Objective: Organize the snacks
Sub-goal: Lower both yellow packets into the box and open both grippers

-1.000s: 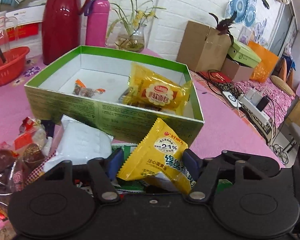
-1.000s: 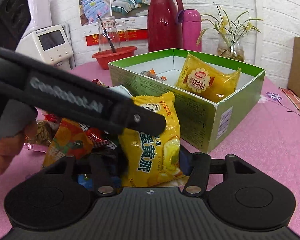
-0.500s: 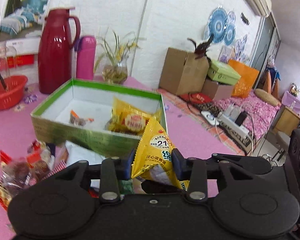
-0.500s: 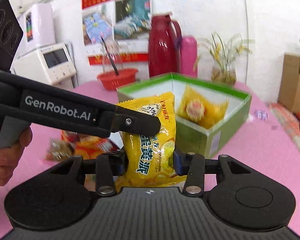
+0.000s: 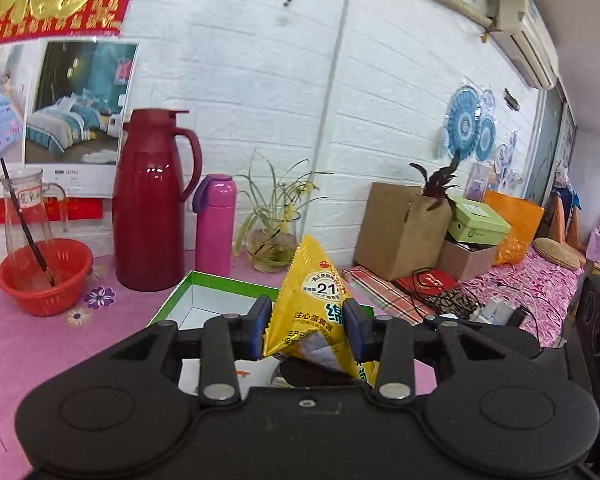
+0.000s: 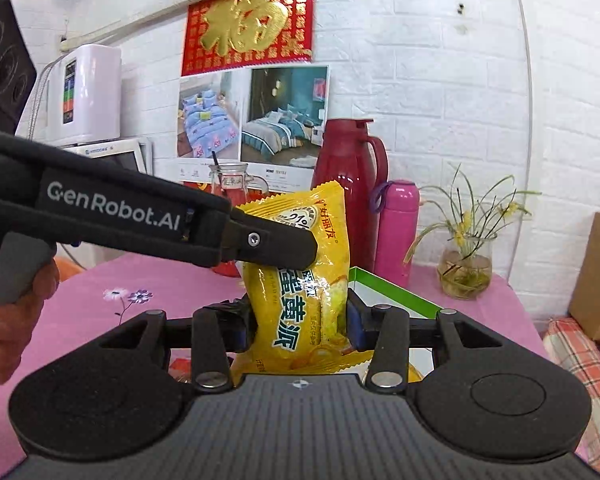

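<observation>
Pink flower-print counter (image 5: 40, 344) bearing the open green-rimmed cardboard box with white inside (image 5: 204, 300), its near corner just below both tools. Behind it, against the white brick wall: dark red plastic thermos jug (image 5: 150, 200), red plastic basket (image 5: 44, 276), pink flask (image 5: 215, 224). Left tongs (image 5: 306, 330), jaws having just narrowed, pinch the yellow crinkle-edged foil snack packet (image 5: 312, 300) by its two sides; the packet stands upright between the blue pads, raised clear of the counter, above the box's near edge. Right tongs (image 6: 302, 322) clamp the same packet's lower half; the left tool's black finger crosses its upper face.
</observation>
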`<action>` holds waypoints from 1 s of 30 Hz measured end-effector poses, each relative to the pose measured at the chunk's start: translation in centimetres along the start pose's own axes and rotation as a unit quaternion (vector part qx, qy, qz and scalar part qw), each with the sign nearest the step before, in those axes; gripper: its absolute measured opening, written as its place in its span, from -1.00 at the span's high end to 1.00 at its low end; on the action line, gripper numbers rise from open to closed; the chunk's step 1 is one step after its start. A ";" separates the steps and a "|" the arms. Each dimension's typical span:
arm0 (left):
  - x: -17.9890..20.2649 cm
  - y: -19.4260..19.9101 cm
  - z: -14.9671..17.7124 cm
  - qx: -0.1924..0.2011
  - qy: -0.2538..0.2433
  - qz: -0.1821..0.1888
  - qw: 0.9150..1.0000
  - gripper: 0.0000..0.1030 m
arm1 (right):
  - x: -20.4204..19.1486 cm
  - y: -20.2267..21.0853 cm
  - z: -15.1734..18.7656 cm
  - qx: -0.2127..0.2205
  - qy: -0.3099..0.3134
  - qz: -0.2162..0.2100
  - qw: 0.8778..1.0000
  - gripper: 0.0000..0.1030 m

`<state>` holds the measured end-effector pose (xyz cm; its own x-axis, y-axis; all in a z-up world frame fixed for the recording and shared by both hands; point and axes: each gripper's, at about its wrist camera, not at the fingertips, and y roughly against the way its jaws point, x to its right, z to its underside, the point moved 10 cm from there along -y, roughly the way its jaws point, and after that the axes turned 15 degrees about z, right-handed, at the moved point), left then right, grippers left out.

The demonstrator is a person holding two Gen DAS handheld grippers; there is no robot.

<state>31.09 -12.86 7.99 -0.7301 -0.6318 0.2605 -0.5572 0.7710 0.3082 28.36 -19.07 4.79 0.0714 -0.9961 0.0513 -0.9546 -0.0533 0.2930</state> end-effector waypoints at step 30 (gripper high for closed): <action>-3.4 3.6 3.4 -0.004 0.050 -0.084 0.995 -1.00 | 2.8 4.6 0.0 0.046 0.017 0.068 0.996 -1.00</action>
<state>30.23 -7.69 5.12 -0.5844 -0.7564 0.2937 -0.6643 0.6539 0.3621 24.18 -22.09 6.23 -0.0521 -0.9917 0.1179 -0.9785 0.0743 0.1924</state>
